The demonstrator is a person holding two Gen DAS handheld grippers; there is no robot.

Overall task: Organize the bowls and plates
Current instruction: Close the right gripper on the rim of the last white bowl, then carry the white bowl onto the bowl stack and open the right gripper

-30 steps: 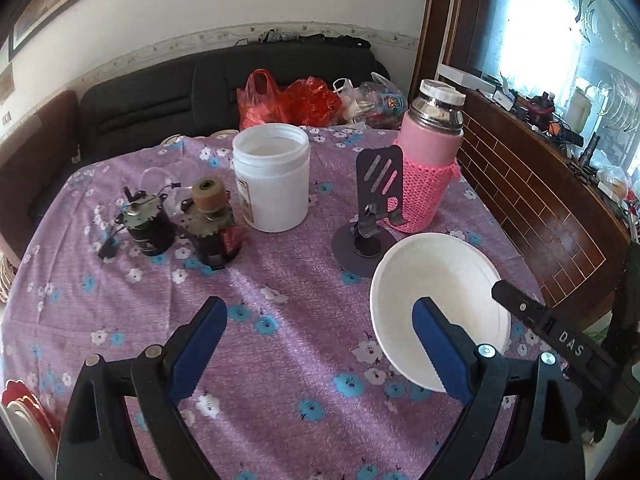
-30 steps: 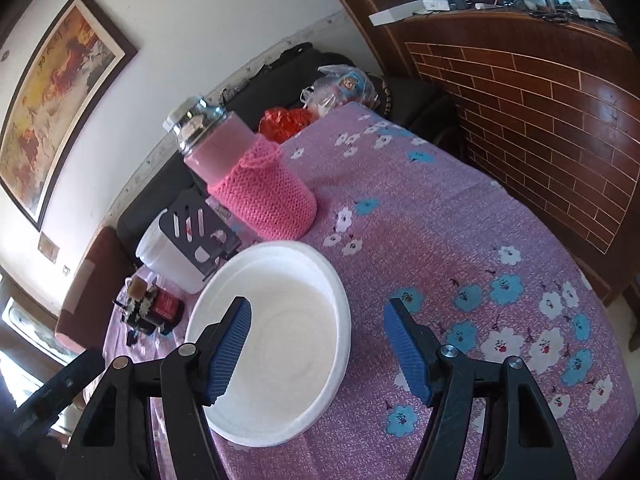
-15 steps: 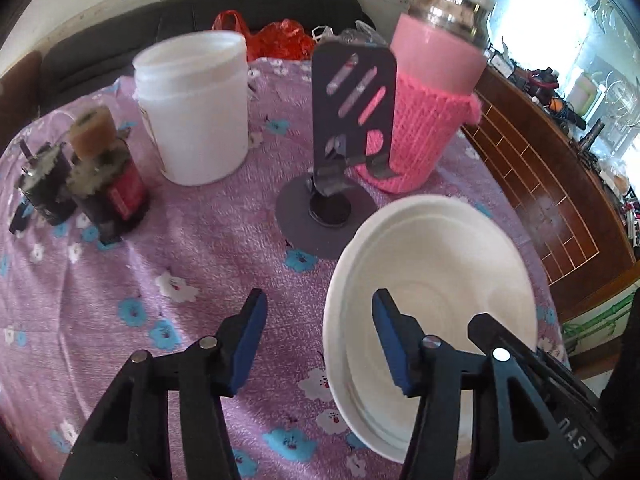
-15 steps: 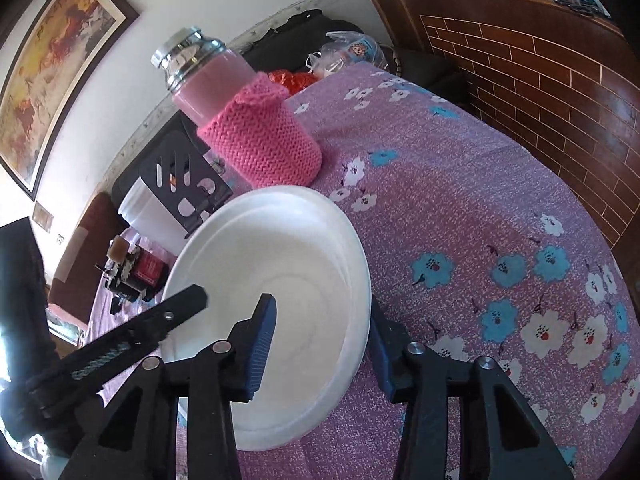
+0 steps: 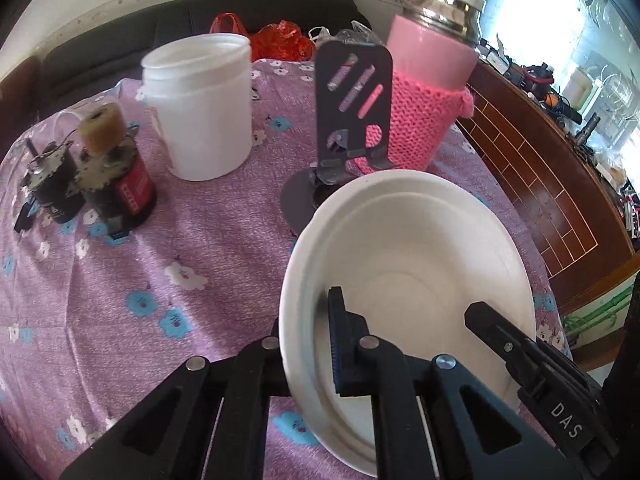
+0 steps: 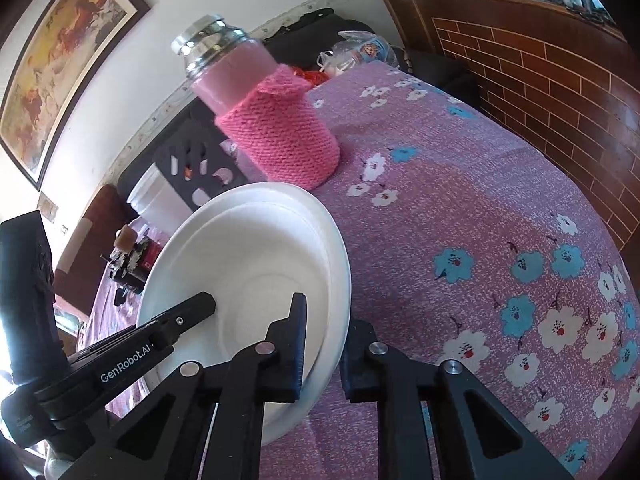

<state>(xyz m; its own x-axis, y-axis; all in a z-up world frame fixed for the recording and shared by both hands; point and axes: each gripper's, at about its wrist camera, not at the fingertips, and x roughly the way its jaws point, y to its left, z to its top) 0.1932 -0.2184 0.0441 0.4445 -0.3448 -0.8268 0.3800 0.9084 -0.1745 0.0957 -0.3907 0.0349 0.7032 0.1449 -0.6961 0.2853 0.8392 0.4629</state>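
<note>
Both grippers, left gripper (image 5: pixel 310 344) and right gripper (image 6: pixel 324 354), have just clamped opposite rims of the white plates (image 5: pixel 420 264); moving them off the counter (image 5: pixel 200 248) remains.

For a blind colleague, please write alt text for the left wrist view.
The left claw is shut on the rim of a white plate on a purple floral tablecloth. Behind stand a white jar and a pink flask.

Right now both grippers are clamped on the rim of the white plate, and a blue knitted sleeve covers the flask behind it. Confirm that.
One detail is wrong: the knitted sleeve on the flask is pink, not blue, as the right wrist view shows. The rest holds: the left gripper and right gripper each have their jaws closed on the rim of the white plate.
</note>
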